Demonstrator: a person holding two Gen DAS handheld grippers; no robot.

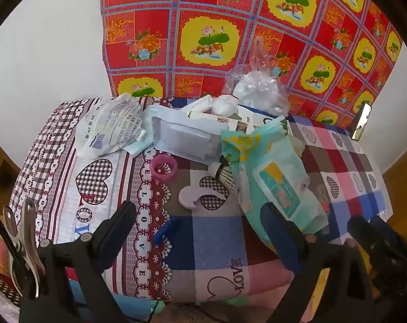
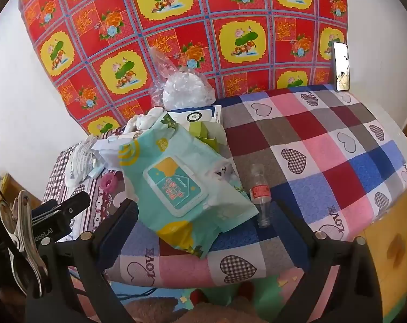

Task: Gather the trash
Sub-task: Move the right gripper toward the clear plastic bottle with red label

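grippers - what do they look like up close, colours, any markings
Both the left gripper and right gripper are black, with two long flat fingers pinned by silver bolts. A silver metal clip sits beside each. White lettering marks the left gripper's body in the right wrist view.

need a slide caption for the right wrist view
Open right hand-held gripper poised above a teal wet-wipe pack and an empty plastic bottle on a heart-patterned checked cloth.

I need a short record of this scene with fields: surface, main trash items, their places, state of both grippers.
surface: patchwork heart-print cloth
largest item: teal wet-wipe pack, lying flat among the pile
beside it: clear plastic bottle with red label, lying on its side
behind: crumpled clear plastic bag
left gripper: open, empty
right gripper: open, empty
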